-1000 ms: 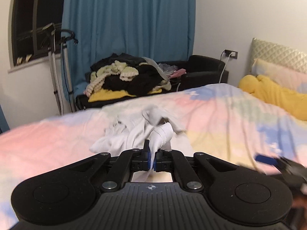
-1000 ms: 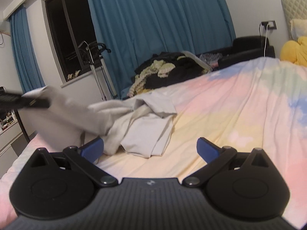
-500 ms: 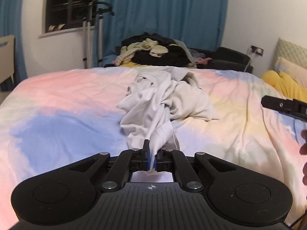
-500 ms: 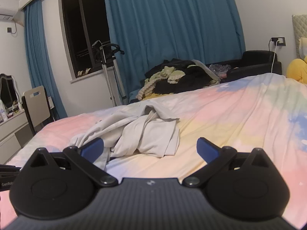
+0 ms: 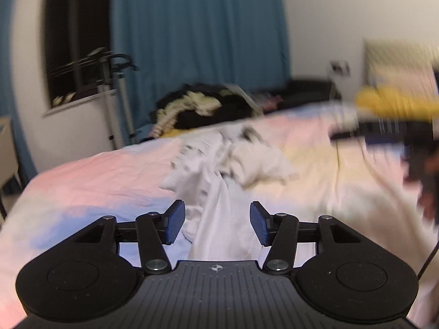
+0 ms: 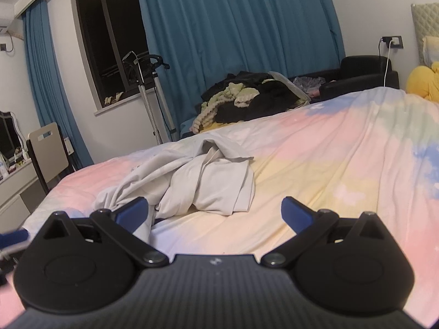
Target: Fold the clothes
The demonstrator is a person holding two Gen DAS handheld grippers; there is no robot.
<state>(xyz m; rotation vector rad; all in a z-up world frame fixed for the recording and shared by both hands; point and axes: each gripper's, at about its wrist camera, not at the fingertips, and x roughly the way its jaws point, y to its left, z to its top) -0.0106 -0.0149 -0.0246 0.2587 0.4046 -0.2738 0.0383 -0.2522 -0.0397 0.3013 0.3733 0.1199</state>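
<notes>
A crumpled white garment (image 5: 227, 170) lies in a heap on the pastel bed (image 5: 82, 175). My left gripper (image 5: 216, 224) is open, its blue pads on either side of the garment's near end, which lies loose between them. In the right wrist view the same garment (image 6: 197, 178) lies ahead and to the left. My right gripper (image 6: 215, 213) is open wide and empty, its left pad (image 6: 131, 212) just in front of the garment's near edge. The right gripper also shows blurred in the left wrist view (image 5: 384, 137).
A pile of dark and pale clothes (image 6: 241, 101) sits on a seat beyond the bed, before blue curtains (image 6: 233, 27). A yellow plush (image 6: 425, 82) lies at the headboard end. A garment steamer stand (image 6: 148, 96), a chair (image 6: 46, 153) and a dresser stand at left.
My left gripper has opened and let go of the white garment, which dropped onto the bed. The left view is swinging and blurred. The right gripper stays open.
</notes>
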